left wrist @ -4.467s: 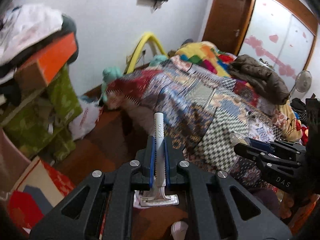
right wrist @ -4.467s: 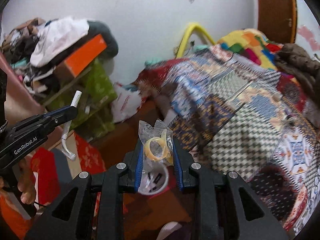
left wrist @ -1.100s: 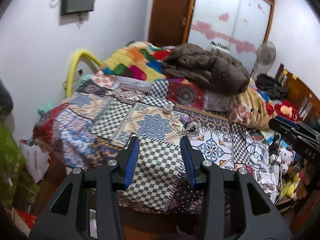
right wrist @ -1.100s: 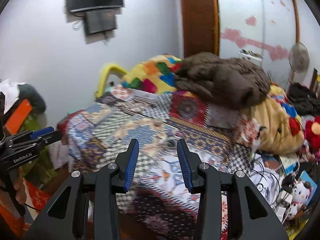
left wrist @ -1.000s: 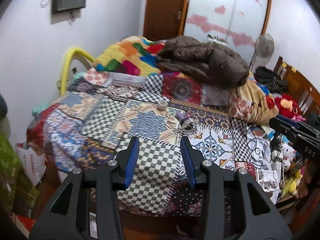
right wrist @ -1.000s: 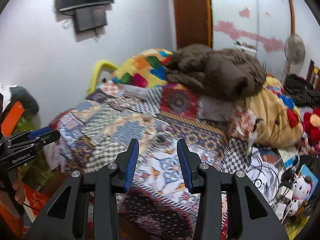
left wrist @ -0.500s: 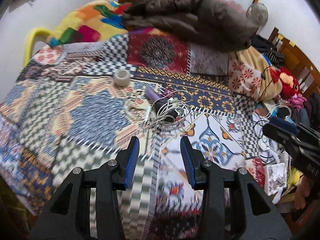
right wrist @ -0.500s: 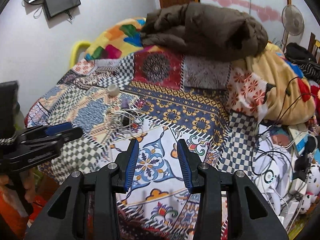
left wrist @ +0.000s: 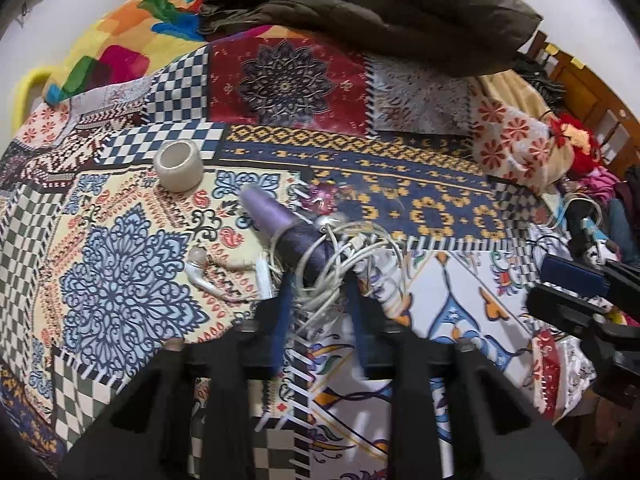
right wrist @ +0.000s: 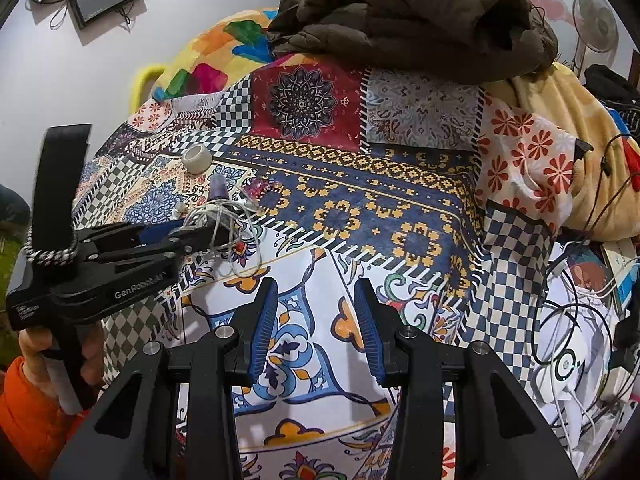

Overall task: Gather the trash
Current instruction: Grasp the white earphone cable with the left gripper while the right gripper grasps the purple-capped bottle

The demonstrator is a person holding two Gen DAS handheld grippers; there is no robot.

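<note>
A tangle of white earphone cable (left wrist: 352, 256) lies on the patterned bedspread (left wrist: 120, 280), wound around a purple thread spool (left wrist: 280, 228). My left gripper (left wrist: 318, 280) is open, its blue pads either side of the tangle's near end. A pale tape roll (left wrist: 178, 164) stands farther left, and a small pink wrapper (left wrist: 320, 198) lies behind the spool. My right gripper (right wrist: 316, 312) is open and empty, low over the bedspread right of the tangle (right wrist: 218, 220); the left gripper (right wrist: 200, 236) shows at its left.
A brown jacket (right wrist: 408, 12) and a colourful blanket (right wrist: 216, 60) are piled at the far end of the bed. Cables, a white charger (right wrist: 568, 360) and clutter lie off the bed's right side. A wooden headboard (left wrist: 580, 92) stands at the right.
Both grippers, holding a razor and a bagged item 4.5 s ago, are now empty. Both have swung to the bed and dropped closer; the left has closed in on the cable tangle.
</note>
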